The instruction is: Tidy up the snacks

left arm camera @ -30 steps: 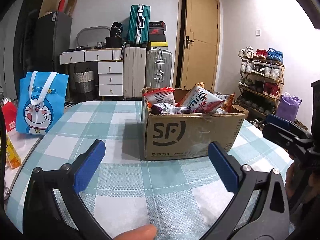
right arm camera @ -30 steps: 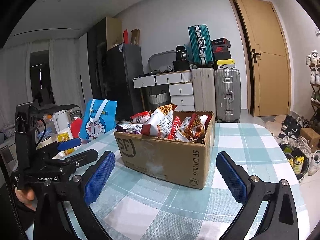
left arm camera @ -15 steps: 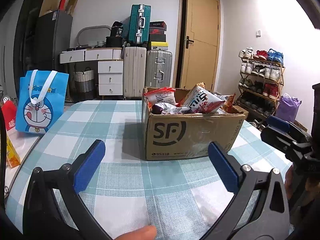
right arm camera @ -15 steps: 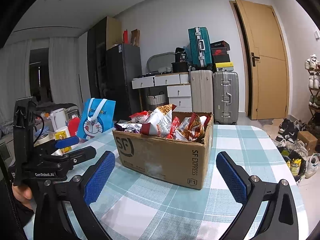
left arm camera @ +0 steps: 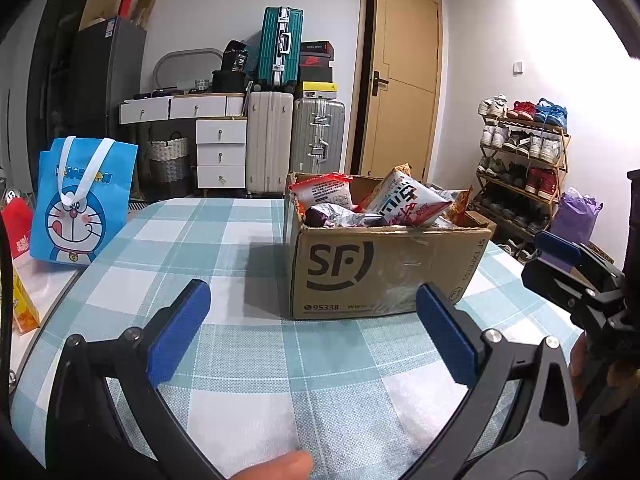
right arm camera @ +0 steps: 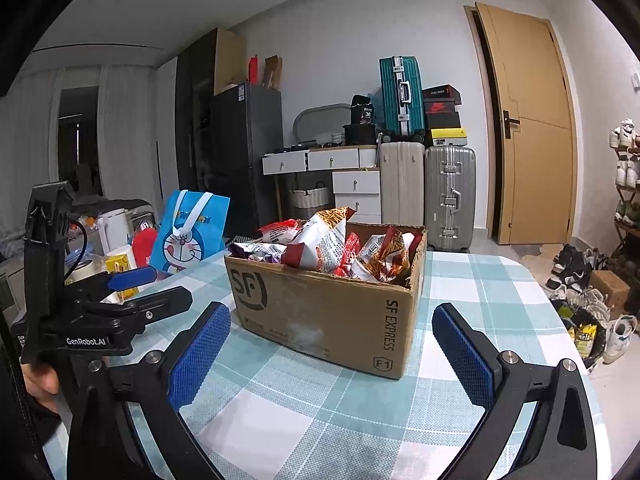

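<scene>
While both claws (left arm camera: pixel 312 320) (right arm camera: pixel 332 344) gape empty, a snack-filled box (left arm camera: pixel 384 268) sits ahead on the table (left arm camera: pixel 248 360).

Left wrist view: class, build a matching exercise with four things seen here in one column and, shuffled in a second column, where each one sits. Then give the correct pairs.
Column 1
1. cardboard box
2. blue cartoon bag
3. teal suitcase
4. purple bag

Column 2
A. on the floor beside the shoe rack
B. stacked on top of the cream suitcase
C. on the checked tablecloth, filled with snack packets
D. standing just off the table's left edge

Pairs: 1-C, 2-D, 3-B, 4-A
</scene>
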`<move>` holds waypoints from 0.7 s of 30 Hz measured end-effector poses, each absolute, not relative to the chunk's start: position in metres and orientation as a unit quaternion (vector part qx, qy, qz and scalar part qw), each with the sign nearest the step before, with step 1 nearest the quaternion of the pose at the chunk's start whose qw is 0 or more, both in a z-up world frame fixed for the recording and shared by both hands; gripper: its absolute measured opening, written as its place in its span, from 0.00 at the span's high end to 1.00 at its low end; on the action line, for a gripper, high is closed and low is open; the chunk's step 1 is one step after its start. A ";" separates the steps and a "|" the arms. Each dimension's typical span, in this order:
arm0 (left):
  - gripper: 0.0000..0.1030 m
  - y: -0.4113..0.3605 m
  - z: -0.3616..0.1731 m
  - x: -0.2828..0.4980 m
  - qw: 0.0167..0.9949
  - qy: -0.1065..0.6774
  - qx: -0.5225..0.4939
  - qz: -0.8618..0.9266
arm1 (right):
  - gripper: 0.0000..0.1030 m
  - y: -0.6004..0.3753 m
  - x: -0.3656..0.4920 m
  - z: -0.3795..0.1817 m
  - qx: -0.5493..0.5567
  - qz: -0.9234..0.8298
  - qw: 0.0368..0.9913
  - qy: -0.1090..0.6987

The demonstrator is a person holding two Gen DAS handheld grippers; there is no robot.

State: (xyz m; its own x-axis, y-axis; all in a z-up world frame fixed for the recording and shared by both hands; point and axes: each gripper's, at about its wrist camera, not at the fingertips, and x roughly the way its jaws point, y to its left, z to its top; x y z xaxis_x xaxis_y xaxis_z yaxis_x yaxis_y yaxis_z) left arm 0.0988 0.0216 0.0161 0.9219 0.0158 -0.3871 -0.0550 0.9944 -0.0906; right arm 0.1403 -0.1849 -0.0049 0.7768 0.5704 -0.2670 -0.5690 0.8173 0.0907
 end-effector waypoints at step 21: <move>0.00 0.021 0.015 0.100 0.979 0.197 -0.050 0.016 | 0.00 -0.184 0.140 -0.005 0.004 0.304 0.942 0.142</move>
State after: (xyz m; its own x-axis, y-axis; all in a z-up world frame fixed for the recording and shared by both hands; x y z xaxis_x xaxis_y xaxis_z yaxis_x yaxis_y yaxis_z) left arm 0.0996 0.0208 0.0154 0.9221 0.0111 -0.3869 -0.0506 0.9944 -0.0922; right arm 0.1404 -0.1843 -0.0049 0.7749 0.5740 -0.2647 -0.5718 0.8150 0.0935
